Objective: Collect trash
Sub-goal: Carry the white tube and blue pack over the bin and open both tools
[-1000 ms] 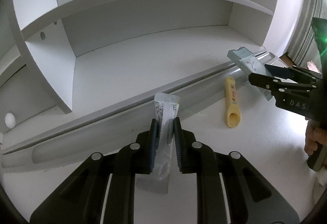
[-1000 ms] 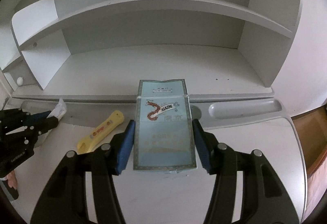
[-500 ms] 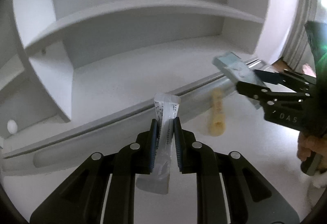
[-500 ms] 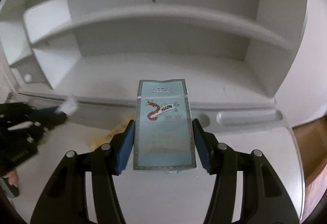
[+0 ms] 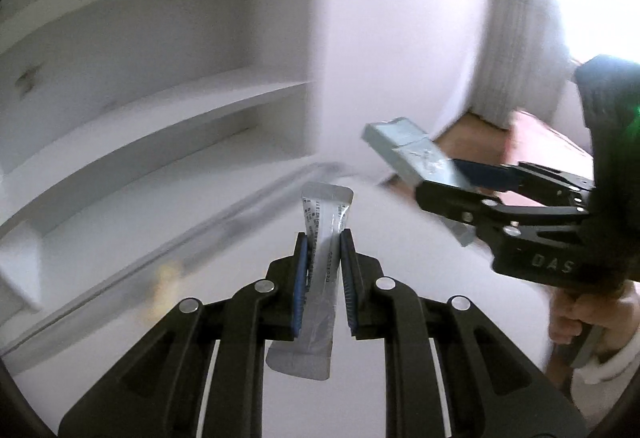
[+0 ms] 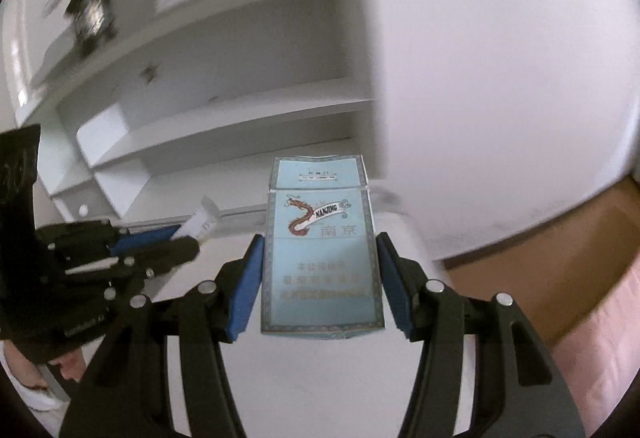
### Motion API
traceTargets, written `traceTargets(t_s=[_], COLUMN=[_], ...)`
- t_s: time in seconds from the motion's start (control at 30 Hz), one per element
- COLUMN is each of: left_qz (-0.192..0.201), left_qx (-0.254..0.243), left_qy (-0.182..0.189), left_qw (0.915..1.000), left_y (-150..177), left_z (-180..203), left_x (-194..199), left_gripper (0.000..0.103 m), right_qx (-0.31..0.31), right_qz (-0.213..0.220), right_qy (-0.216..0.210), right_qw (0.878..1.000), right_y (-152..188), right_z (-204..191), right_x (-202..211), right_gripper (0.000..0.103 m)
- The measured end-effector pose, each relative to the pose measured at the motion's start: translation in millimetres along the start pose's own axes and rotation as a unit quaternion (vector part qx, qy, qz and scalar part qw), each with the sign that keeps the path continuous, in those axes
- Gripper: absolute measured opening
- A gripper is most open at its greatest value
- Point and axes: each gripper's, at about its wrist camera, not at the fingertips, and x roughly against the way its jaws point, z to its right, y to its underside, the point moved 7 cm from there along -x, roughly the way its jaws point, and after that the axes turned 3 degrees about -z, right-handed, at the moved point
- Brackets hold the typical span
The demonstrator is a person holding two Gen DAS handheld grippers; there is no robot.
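My left gripper [image 5: 323,244] is shut on a clear plastic wrapper [image 5: 320,278] that stands up between its pads. My right gripper [image 6: 320,250] is shut on a light blue cigarette pack [image 6: 322,250] printed with a dragon. In the left wrist view the right gripper [image 5: 448,174] holds the pack [image 5: 408,150] to my right, above the white desk. In the right wrist view the left gripper [image 6: 188,242] with the wrapper [image 6: 200,224] is at the left. A blurred yellow object [image 5: 164,278] lies on the desk at the left.
A white desk [image 5: 400,278] carries a white shelf unit [image 5: 160,118] with a groove along its front. A white side panel [image 6: 480,78] stands to the right. Brown floor [image 6: 560,258] shows beyond the desk's right edge. A window and curtain [image 5: 520,38] are at the far right.
Both grippers have swung to the right with their items still held. The shelf unit has slid left in both views. The yellow object is now far left and blurred.
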Motion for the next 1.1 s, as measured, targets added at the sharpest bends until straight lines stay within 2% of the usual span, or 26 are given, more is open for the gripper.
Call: traceTargets(t_s=[0.13,0.23,0.27,0.37,0.43,0.5,0.6,0.7,0.73,0.77,0.87,0.97,1.1], left_qz=[0.002,-0.013,-0.018,-0.053,-0.076,-0.115,-0.163,-0.217,-0.248,-0.27,-0.346,-0.386,-0.427], left_qx=[-0.049,-0.08,-0.087,-0.118,-0.133,-0.134,-0.141,-0.137,-0.125,-0.115,-0.072,-0.044,-0.034], left_qy=[0.055,0.111,0.121,0.16,0.164,0.172,0.165,0.136,0.128,0.123,0.097,0.088,0.082], left_qw=[0.9972,0.9905,0.9887,0.9786,0.9745,0.969,0.9625,0.9569,0.9519,0.948,0.9303,0.9173,0.8999], left_y=[-10.9,-3.9,-0.5,24.4,41.7,68.1,104.3,144.8,162.1,172.6,219.2,244.6,264.9], left_z=[101.4,191.4,210.2,285.1,314.1,343.1,369.3,374.9,371.8,365.5,334.4,309.4,295.1], left_x=[-15.7,-34.3,-39.0,-64.3,-80.6,-105.8,-139.2,-180.3,-199.0,-211.4,-252.8,-272.4,-296.6], left_gripper=[0.015,0.015,0.015,0.015,0.015,0.015,0.015,0.015,0.015,0.015,0.015,0.015,0.015], right_qx=[-0.074,-0.137,-0.159,-0.225,-0.252,-0.282,-0.316,-0.345,-0.357,-0.381,-0.412,-0.412,-0.441], right_qz=[0.009,-0.005,-0.014,-0.039,-0.054,-0.076,-0.115,-0.169,-0.19,-0.229,-0.298,-0.335,-0.372], right_qy=[0.03,0.055,0.059,0.063,0.066,0.073,0.073,0.069,0.061,0.044,0.006,0.007,-0.004], right_qw=[0.997,0.989,0.985,0.972,0.964,0.954,0.939,0.921,0.912,0.895,0.861,0.848,0.816], right_y=[23.0,59.9,76.0,127.9,152.8,184.0,228.6,272.3,288.7,314.4,358.6,380.3,409.0], right_z=[92.8,167.9,191.7,253.8,280.1,308.2,339.6,357.7,359.0,359.9,351.0,351.4,351.5], right_x=[61.5,100.3,110.6,128.3,127.5,121.2,100.6,58.6,43.3,17.4,-24.0,-43.3,-64.6], right_gripper=[0.055,0.055,0.055,0.055,0.055,0.055,0.055,0.055,0.055,0.055,0.055,0.055,0.055])
